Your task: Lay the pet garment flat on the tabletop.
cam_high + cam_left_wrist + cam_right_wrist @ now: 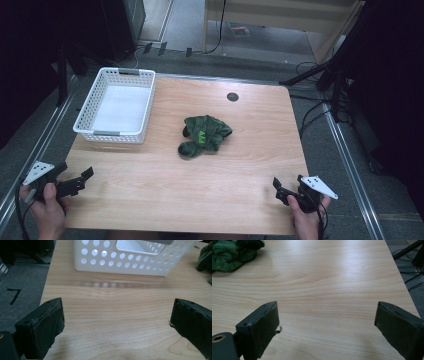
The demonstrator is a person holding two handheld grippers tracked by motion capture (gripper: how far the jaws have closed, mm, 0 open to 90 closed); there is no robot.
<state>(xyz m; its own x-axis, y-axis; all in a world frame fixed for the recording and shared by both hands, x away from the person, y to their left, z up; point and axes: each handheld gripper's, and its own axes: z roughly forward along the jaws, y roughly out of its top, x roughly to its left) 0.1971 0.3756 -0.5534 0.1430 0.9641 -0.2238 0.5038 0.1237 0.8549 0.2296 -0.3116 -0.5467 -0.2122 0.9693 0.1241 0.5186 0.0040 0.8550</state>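
A crumpled dark green cloth [204, 135] with a bright green mark lies near the middle of the wooden table [200, 190]. A white perforated basket [117, 105] stands at the back left, with nothing in it. My left gripper [80, 181] hovers at the table's front left corner, held by a hand, its jaws wide open on bare wood. In the left gripper view the basket [130, 257] is ahead and the cloth [205, 258] peeks in at the right edge. My right gripper [287, 187] is at the front right, open. The cloth [233, 253] lies far left of it.
A round dark grommet [232, 97] sits in the tabletop near the back edge. Metal rails run along both sides of the table. Cables [312, 112] and dark stands crowd the floor at the right; grey floor [20, 287] shows beyond the left table edge.
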